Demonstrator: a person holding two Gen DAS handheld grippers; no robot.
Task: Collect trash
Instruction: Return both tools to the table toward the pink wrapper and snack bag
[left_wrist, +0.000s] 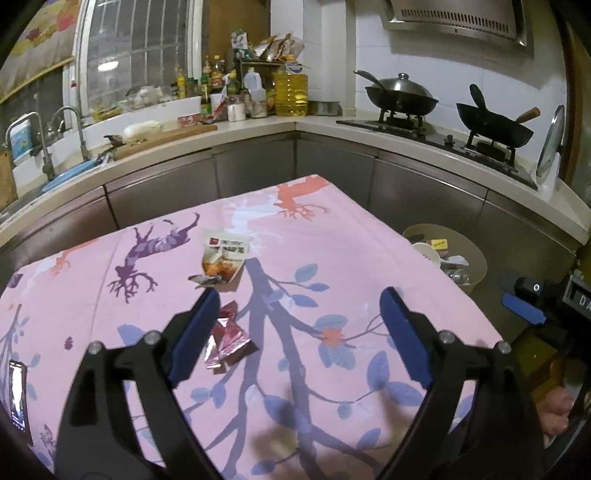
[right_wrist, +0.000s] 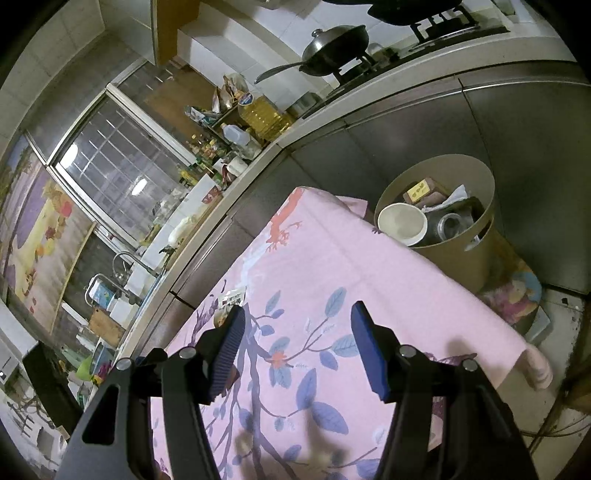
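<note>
On the pink tablecloth (left_wrist: 369, 240) lie a white and orange snack packet (left_wrist: 223, 256), a small crumpled silver scrap (left_wrist: 205, 280) and a crumpled red wrapper (left_wrist: 231, 341). My left gripper (left_wrist: 299, 299) hovers over the cloth, open wide and holding nothing; the red wrapper lies on the cloth just beside its left finger. My right gripper (right_wrist: 298, 314) is open and empty over the cloth's right part. The snack packet (right_wrist: 232, 297) peeks out behind its left finger. A round beige trash bin (right_wrist: 450, 266) with rubbish in it stands on the floor past the table's far right corner.
The bin (left_wrist: 476, 266) is also in the left wrist view, with one blue finger (left_wrist: 522, 308) of the right gripper near it. A phone (left_wrist: 17, 395) lies at the table's left edge. Kitchen counter, sink and a stove with woks (left_wrist: 400, 98) run behind.
</note>
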